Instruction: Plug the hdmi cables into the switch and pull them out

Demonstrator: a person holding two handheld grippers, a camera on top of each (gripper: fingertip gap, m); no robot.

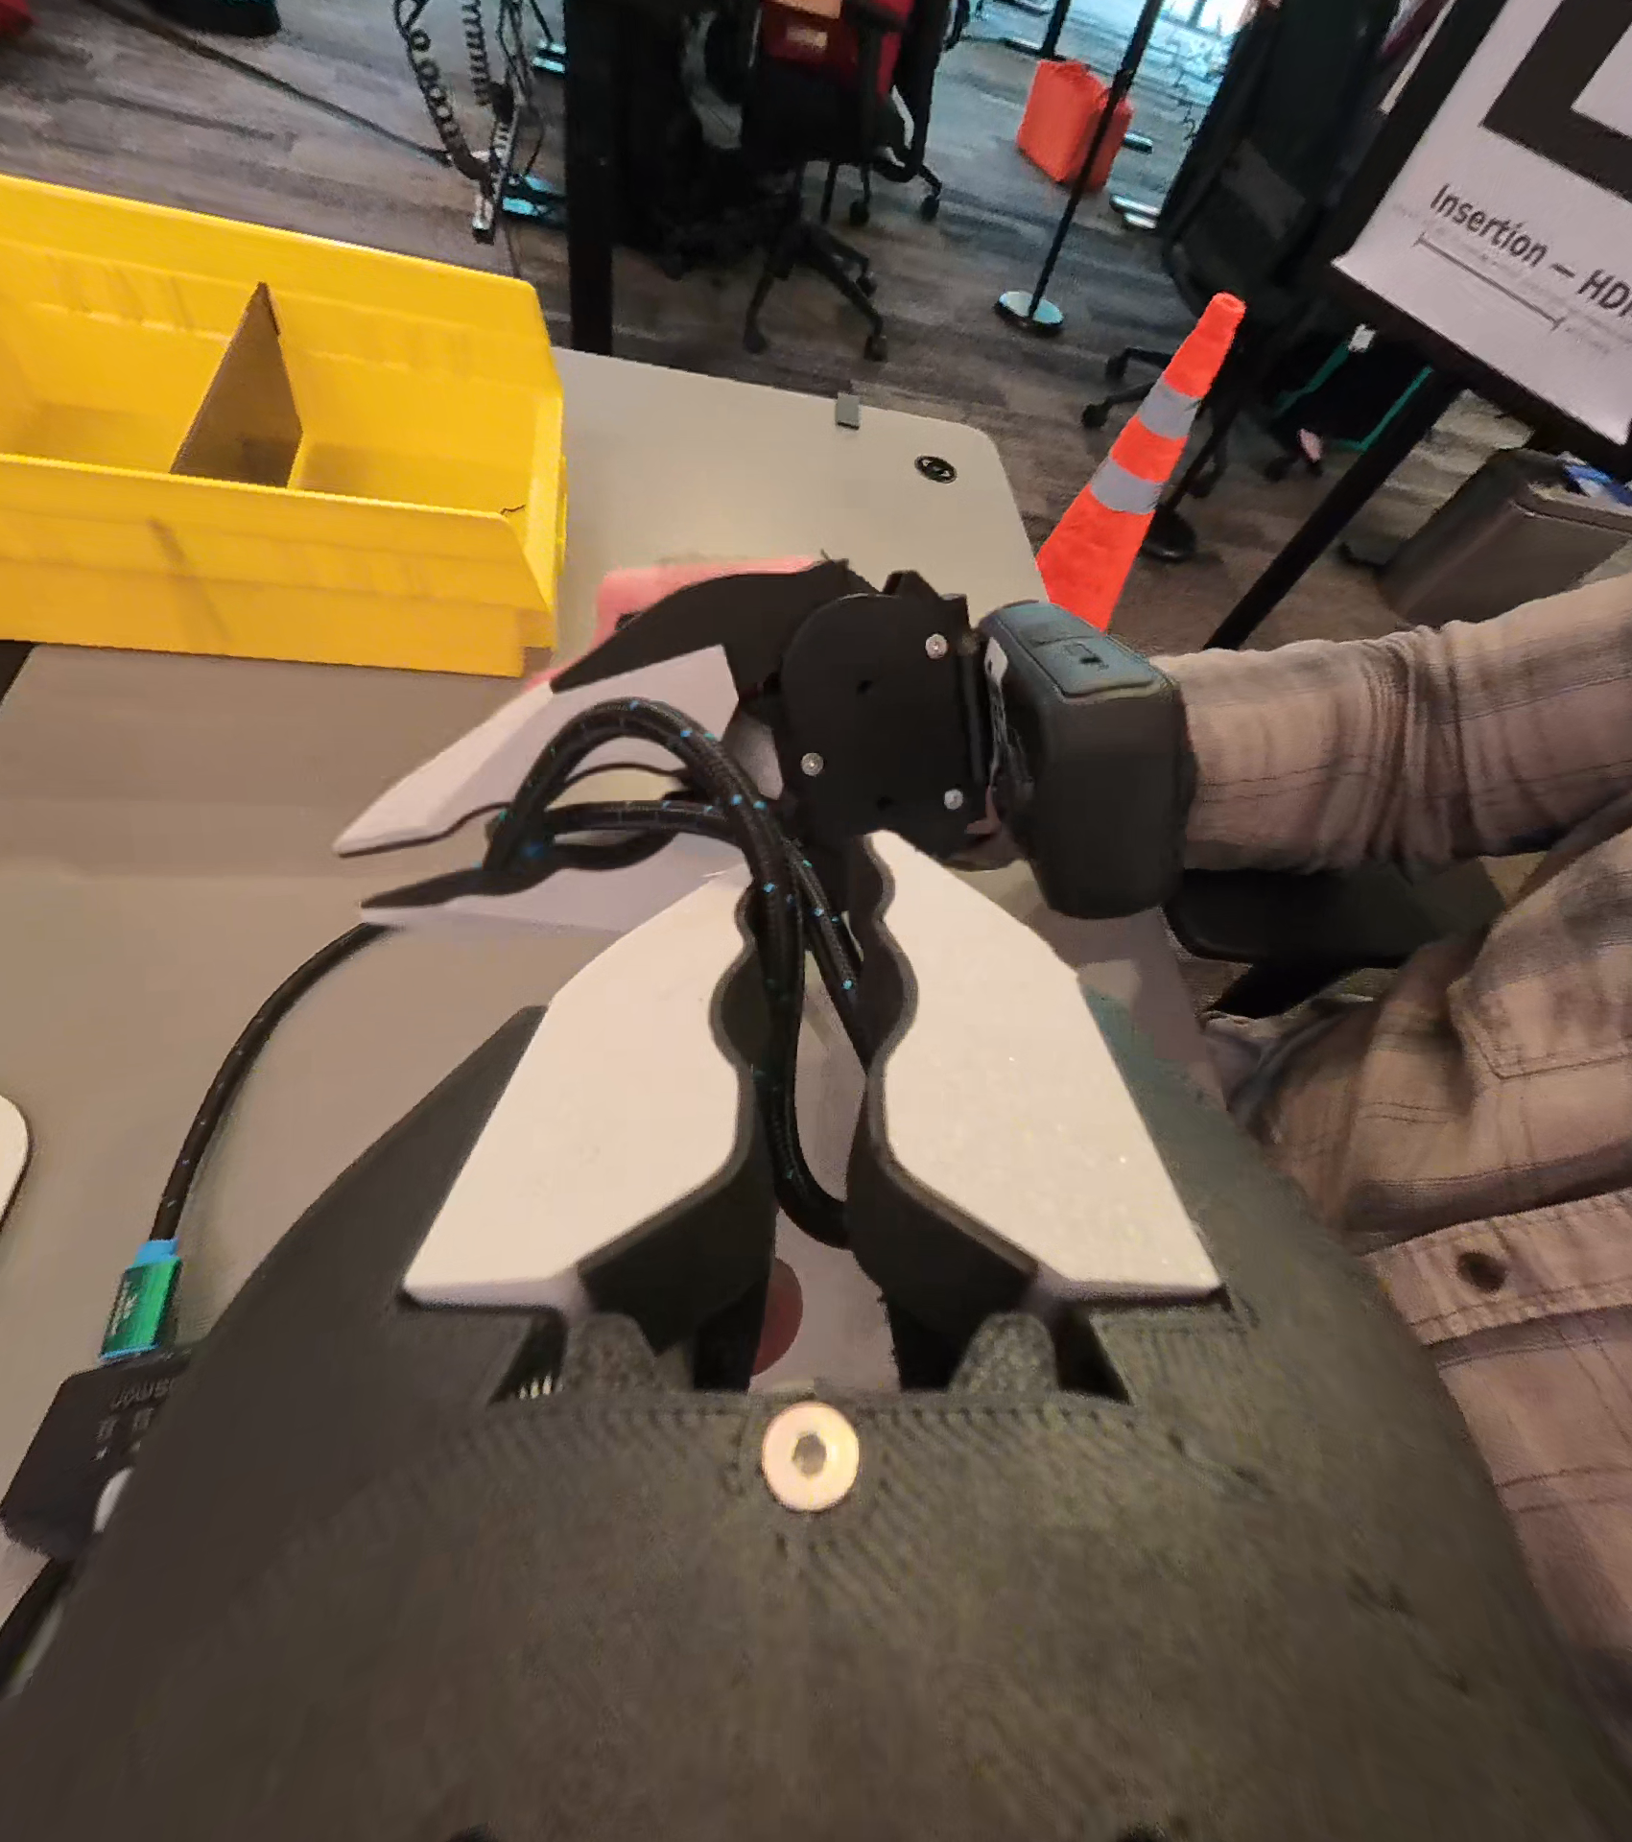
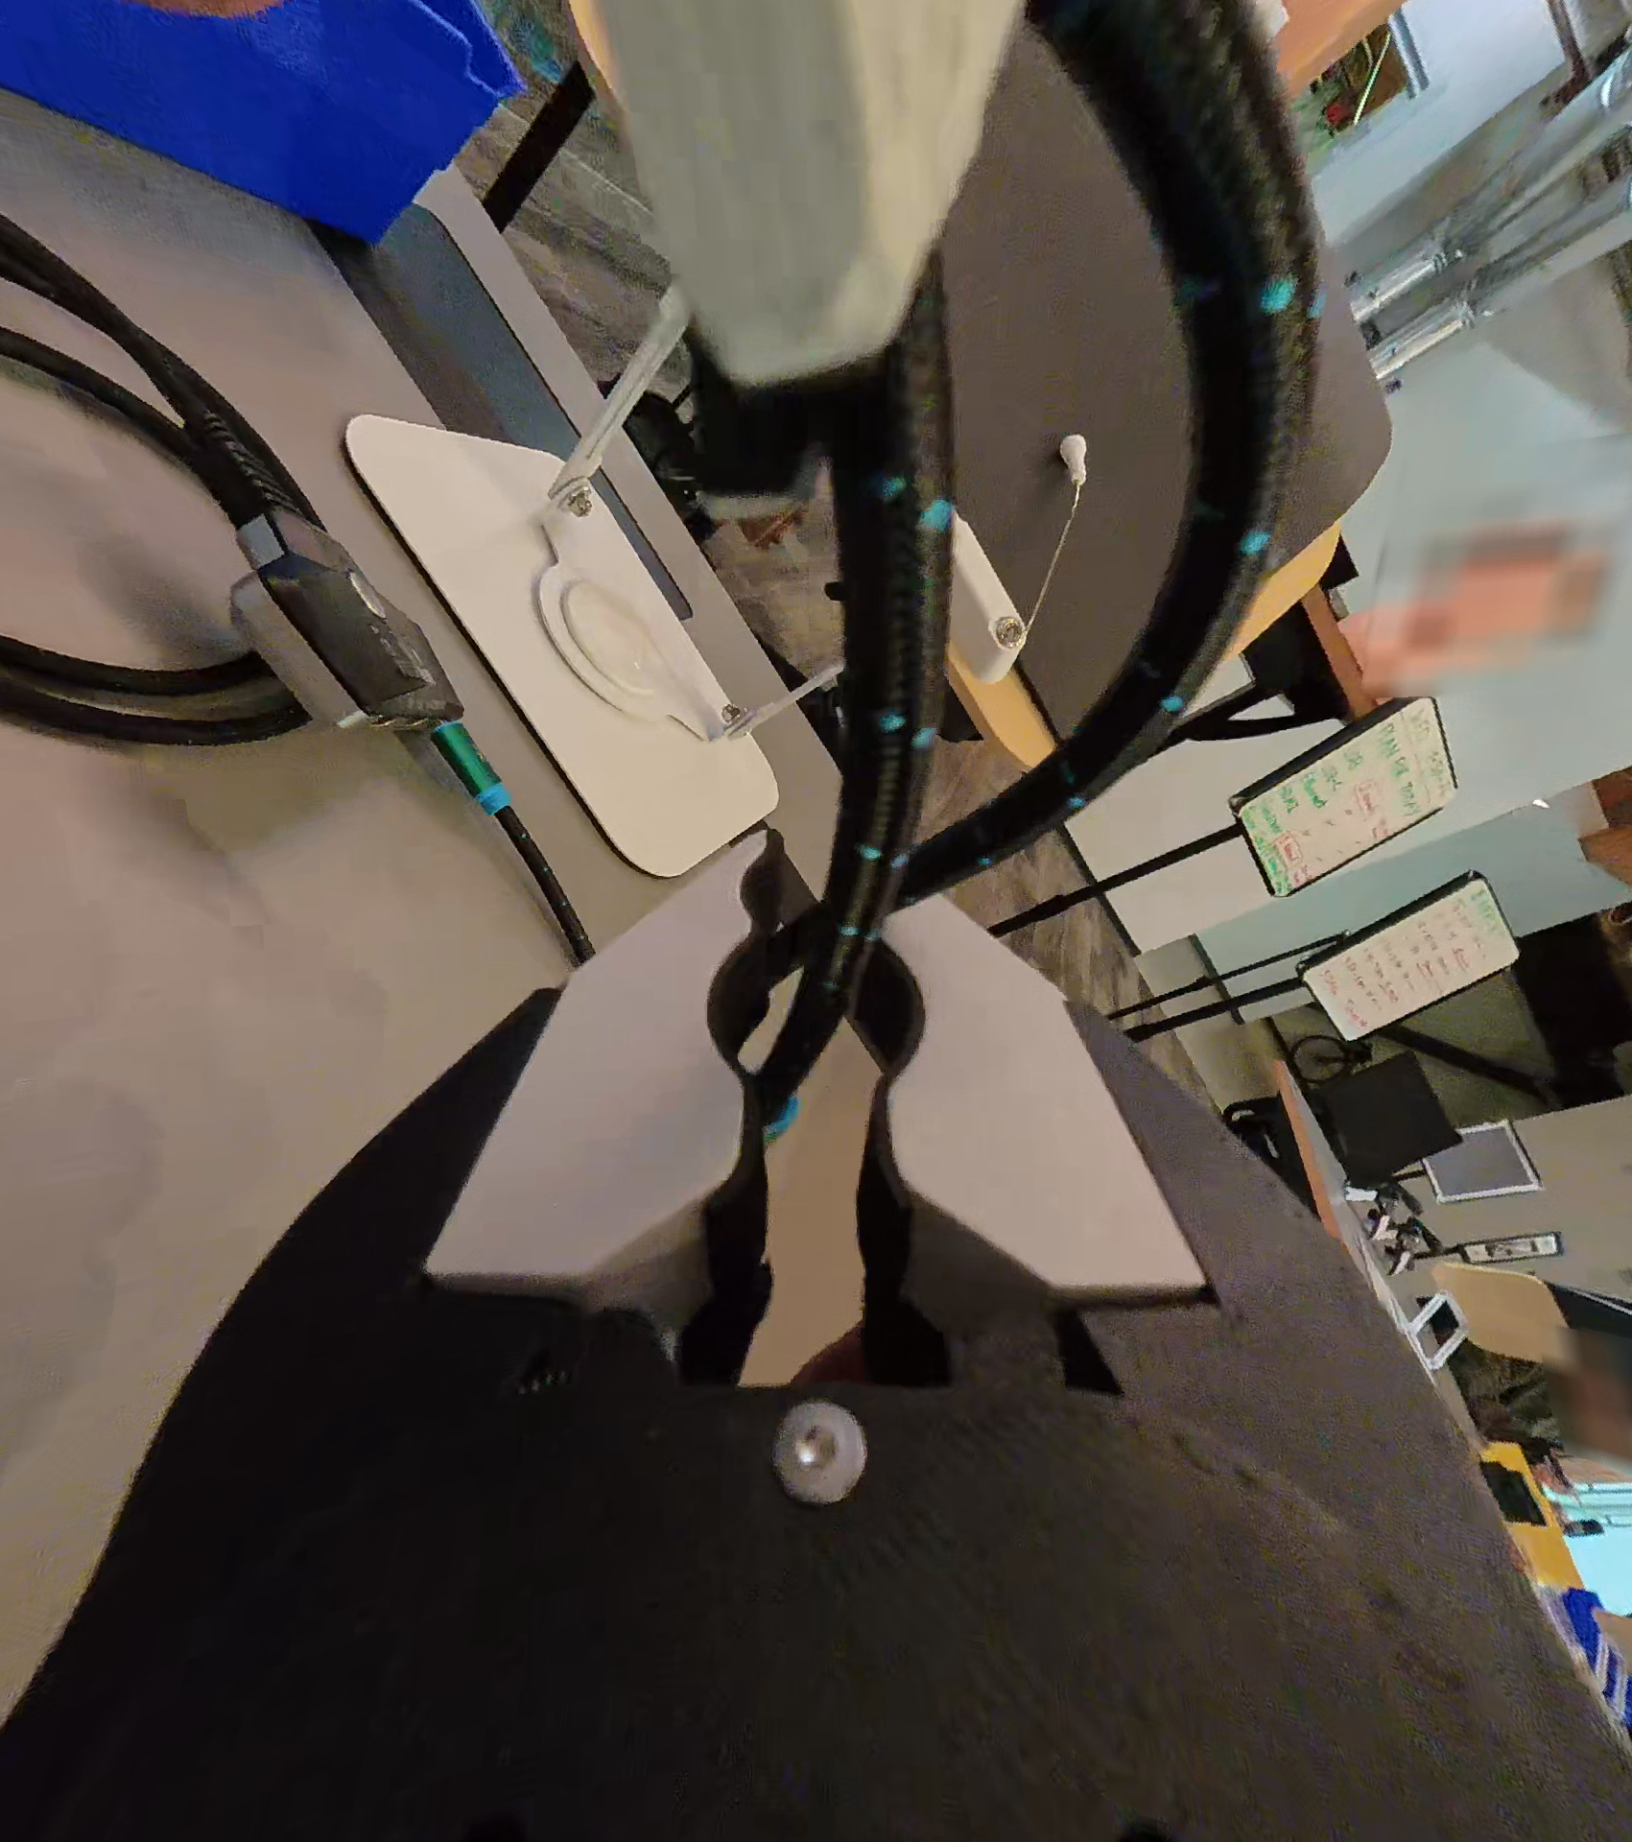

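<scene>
The cable [image 1: 797,957] wears a black braided cloth sleeve flecked blue; its plug [image 1: 139,1311] shines metallic green. The left gripper [image 1: 807,1086] has rough matt black printed plastic with smooth grey pads [image 1: 612,1116]. The bin [image 1: 223,419] is glossy yellow plastic, the worktop [image 1: 144,797] smooth matt grey

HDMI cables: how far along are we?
Done: one green-ended plug sits in the black switch box. In hand: both the left gripper and right gripper pinch loops of black braided cable. Left: seating that cable's unseen plug, then pulling all out.
</scene>
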